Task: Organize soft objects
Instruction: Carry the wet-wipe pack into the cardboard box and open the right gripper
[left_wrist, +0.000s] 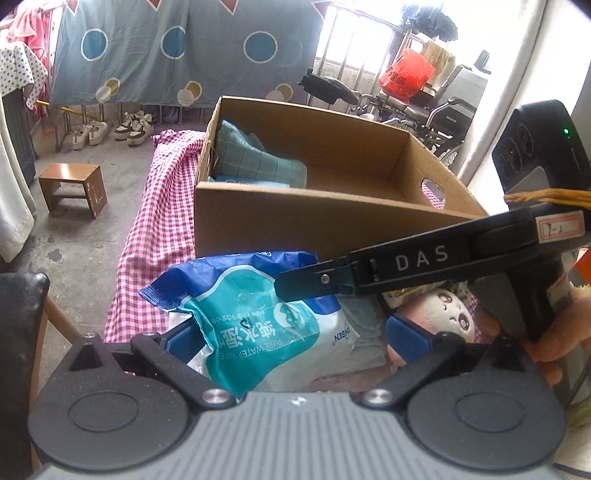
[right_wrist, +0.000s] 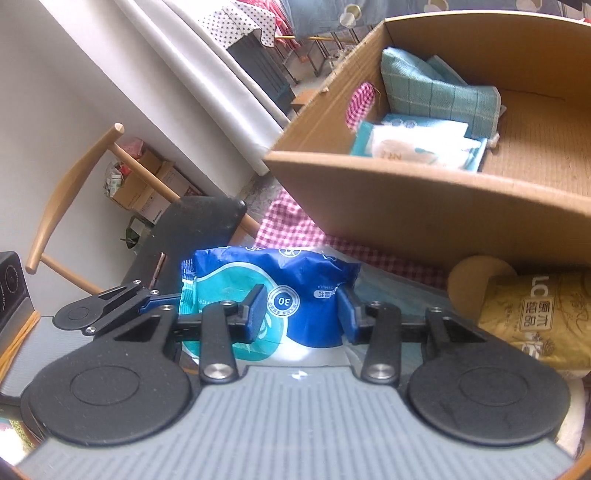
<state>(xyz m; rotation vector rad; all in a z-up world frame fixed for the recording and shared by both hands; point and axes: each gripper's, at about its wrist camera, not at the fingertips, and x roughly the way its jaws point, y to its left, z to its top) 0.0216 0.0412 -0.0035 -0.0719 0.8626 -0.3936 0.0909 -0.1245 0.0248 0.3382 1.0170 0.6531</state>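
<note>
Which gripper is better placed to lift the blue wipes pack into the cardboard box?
Right. The right gripper already has its fingers on both sides of the wipes pack, pressing it. The left gripper stands wide around it.

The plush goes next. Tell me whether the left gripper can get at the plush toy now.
Probably not yet: the wet wipes pack sits between the left gripper's open jaws, and the right gripper reaches across just above the plush toy.
</note>
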